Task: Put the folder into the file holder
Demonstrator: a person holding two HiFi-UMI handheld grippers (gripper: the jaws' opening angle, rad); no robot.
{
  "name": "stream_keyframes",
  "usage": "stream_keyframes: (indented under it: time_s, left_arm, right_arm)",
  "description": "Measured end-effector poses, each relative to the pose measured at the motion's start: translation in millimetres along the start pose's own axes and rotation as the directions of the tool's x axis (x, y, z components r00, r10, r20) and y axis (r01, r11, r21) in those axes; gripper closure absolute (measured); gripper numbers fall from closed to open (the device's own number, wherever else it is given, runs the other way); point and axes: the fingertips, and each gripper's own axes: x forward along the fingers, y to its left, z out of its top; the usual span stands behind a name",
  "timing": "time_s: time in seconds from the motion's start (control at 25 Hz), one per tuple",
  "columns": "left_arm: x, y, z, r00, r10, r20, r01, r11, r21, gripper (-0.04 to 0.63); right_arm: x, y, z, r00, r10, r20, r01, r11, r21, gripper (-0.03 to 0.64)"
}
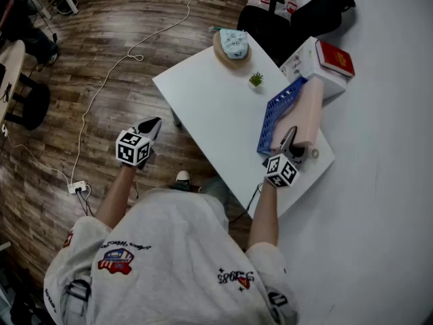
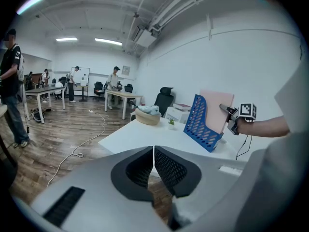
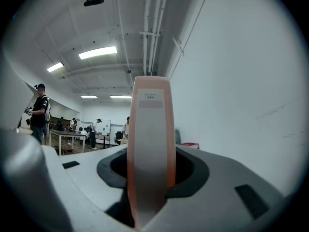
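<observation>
A pink folder (image 1: 306, 110) stands upright against the inner side of the blue perforated file holder (image 1: 276, 114) on the white table (image 1: 203, 107). My right gripper (image 1: 289, 138) is shut on the folder's near edge. In the right gripper view the folder's spine (image 3: 149, 144) rises between the two jaws. The left gripper view shows the folder (image 2: 218, 108) behind the holder's wall (image 2: 203, 122), with the right gripper (image 2: 230, 112) at its edge. My left gripper (image 1: 153, 124) hangs left of the table over the floor, shut and holding nothing (image 2: 153, 161).
At the table's far end sit a basket with a blue cloth (image 1: 233, 45) and a small plant (image 1: 256, 80). A white box with a red book (image 1: 334, 58) stands beyond the holder. A black chair (image 1: 270, 19) and a floor cable (image 1: 115, 66) are nearby. People stand far off.
</observation>
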Motion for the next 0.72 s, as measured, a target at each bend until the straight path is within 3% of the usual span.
stream_keyframes:
  time_s: [0.24,0.72]
  left_arm:
    - [-0.7,0.0,-3.0,1.000,-0.004,-0.002,0.004,1.000,-0.008,0.584]
    - [5.0,-9.0,-3.1,1.000,-0.026,0.004,0.026,0.999,-0.019,0.584]
  right_arm:
    - [-5.3,3.2,-26.1,0.997,0.011,-0.076,-0.012,1.000,-0.013,0.445]
    - [-7.7,10.1,-31.4,0.994,0.059,-0.091,-0.061,0.998,-0.021,0.435]
